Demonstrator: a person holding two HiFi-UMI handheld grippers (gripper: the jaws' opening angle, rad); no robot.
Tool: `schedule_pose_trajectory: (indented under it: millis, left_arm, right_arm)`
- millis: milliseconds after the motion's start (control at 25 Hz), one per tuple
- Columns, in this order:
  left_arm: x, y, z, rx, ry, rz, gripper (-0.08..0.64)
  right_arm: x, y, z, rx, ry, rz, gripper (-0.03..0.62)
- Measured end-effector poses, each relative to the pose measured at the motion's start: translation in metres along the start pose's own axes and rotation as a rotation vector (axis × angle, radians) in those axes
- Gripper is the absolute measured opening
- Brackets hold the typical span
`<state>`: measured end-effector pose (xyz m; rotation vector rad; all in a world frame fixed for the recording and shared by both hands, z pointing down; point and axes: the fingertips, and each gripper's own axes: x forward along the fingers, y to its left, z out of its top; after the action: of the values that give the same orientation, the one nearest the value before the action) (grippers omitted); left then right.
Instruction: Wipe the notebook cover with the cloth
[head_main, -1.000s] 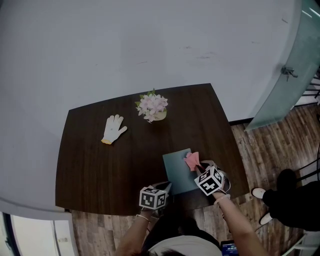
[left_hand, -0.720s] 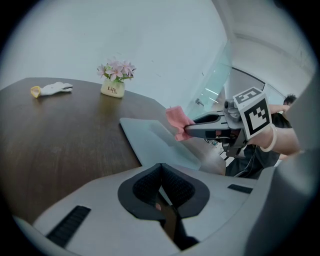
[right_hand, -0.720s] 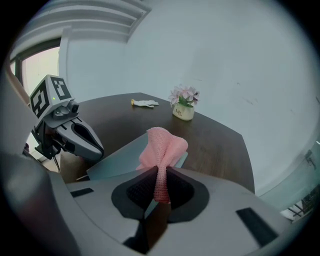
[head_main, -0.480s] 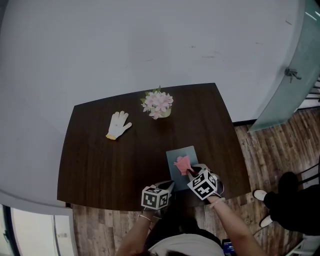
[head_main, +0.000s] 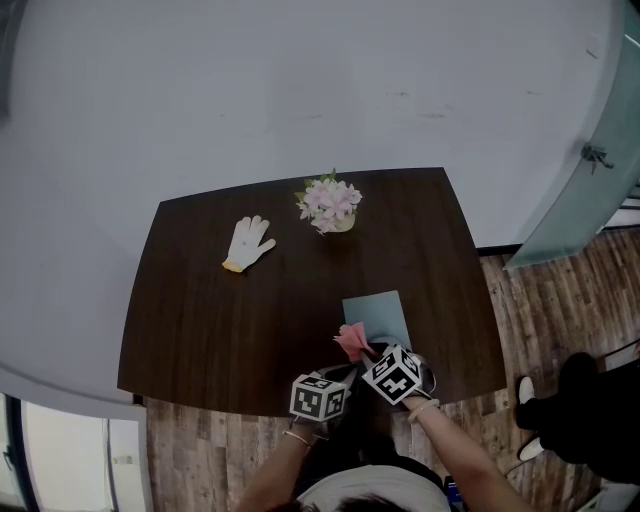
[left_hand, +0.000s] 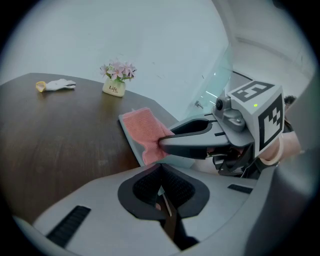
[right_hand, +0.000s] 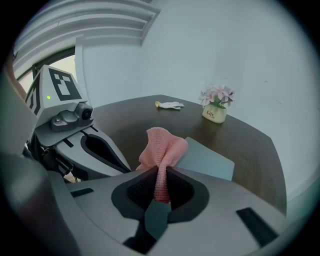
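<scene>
Looks mid-wipe. Clamps the pink knitted cloth (right_hand: 162, 145) in the right hand-held gripper (right_hand: 160, 186), bunched up over the near left part of the teal notebook (head_main: 378, 312), lying flat by the tabletop's (head_main: 220, 320) front edge. Pinches the left hand-held gripper (left_hand: 162, 192) shut, seemingly on the notebook's near corner, a thin pale sliver between the jaws. Calls next, probably, for pressing the cloth flatter and dragging it across the cover while pinning the book. Hides the notebook's near edge under both hand-held grippers; hard to tell how much cloth presses on the cover.
</scene>
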<state>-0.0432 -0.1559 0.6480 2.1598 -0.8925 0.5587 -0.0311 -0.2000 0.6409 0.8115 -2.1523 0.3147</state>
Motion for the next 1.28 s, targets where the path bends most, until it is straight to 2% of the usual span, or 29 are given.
schedule_pose_trajectory:
  millis: [440,680,1280]
  left_arm:
    - [0.0,0.003,-0.008,-0.025,0.007,0.002,0.019]
    - [0.001,-0.001,-0.009,-0.038,0.004,-0.002,0.018]
    - [0.001,-0.001,-0.006,-0.051,-0.004,0.011,0.019]
  right_arm:
    - [0.021,0.01,-0.012,-0.002,0.05,0.029,0.049]
    - [0.018,0.004,-0.016,-0.017,0.063,0.009,0.049]
    - [0.003,-0.024,-0.038,0.017,0.081,-0.057,0.049]
